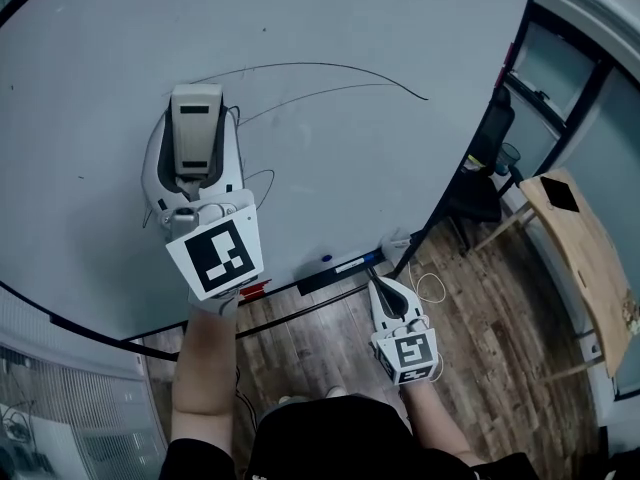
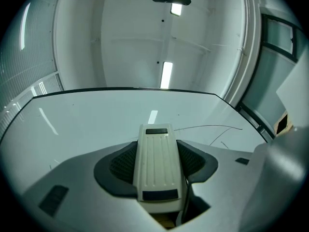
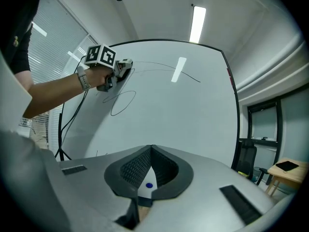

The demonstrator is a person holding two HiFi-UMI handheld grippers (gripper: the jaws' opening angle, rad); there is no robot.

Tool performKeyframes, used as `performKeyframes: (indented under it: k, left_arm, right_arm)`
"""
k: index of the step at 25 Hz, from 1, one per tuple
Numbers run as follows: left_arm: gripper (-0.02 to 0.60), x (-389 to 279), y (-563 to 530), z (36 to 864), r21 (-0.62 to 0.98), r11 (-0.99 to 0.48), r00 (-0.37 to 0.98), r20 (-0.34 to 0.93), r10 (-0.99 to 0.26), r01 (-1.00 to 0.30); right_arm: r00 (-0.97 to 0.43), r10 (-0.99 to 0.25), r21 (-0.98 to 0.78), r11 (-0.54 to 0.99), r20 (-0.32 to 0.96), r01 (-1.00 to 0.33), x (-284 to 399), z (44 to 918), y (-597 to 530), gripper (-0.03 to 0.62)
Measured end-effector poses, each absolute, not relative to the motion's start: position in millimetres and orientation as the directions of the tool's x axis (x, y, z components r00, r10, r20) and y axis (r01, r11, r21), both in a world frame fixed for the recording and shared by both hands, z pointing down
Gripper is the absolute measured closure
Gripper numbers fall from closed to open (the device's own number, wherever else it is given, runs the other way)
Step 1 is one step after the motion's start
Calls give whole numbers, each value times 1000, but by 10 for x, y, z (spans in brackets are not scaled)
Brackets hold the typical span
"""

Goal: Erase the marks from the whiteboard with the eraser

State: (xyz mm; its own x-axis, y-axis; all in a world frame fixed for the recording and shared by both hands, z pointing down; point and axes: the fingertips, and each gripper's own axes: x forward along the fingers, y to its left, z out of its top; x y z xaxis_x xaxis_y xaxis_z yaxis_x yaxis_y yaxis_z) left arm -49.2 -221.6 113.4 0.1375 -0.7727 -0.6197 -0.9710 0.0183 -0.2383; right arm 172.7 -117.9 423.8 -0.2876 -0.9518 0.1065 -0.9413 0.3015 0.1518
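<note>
The whiteboard (image 1: 380,168) carries long thin black curves (image 1: 330,66) and a small loop (image 1: 262,178). A cream ribbed eraser (image 1: 195,108) lies flat against the board on the left end of the curves, with my left gripper (image 1: 197,136) shut on it. In the left gripper view the eraser (image 2: 157,158) fills the space between the dark pads (image 2: 120,166), and the curves (image 2: 212,127) run off to the right. My right gripper (image 1: 385,290) hangs low below the board's bottom edge, shut and empty. The right gripper view shows the left gripper (image 3: 116,71) near the loop (image 3: 123,103).
A tray (image 1: 345,266) along the board's bottom edge holds a blue-capped marker and a red item (image 1: 255,289). A black office chair (image 1: 485,158) and a wooden table (image 1: 580,238) stand to the right. A white cable (image 1: 432,288) lies on the wood floor.
</note>
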Motion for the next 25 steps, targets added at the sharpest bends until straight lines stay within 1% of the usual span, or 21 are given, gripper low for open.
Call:
performKeyframes:
  k: [7,10,13,19,25]
  left_arm:
    - [324,-1210,-2084,1218,-222,66,83,-602,-794,-973]
    - [324,-1658,-2010,1278,-200,96,42,-593,-804,-975]
    - [324,-2158,-1950,1388,-223,150,15,-603,-798,-963]
    - [324,-2893,-1820,1594,-156,188,-63,-583,-810,-970]
    - [324,-3413,-1724,1927,-106,219,-122,-568,-814,-970]
  right_arm:
    - [-354,-928,149,369,117,-917,1091,4225,-1197,568]
    - [-392,-912,148,407,122,-901,764,4242,-1206,568]
    - [-426,-895,149,443,131,-884,438,4283,-1198,568]
    - [-473,-870,158,491,141,-857,-74,4360,-1173,568]
    - [-494,-857,161,514,148,-843,-432,4464,-1155,568]
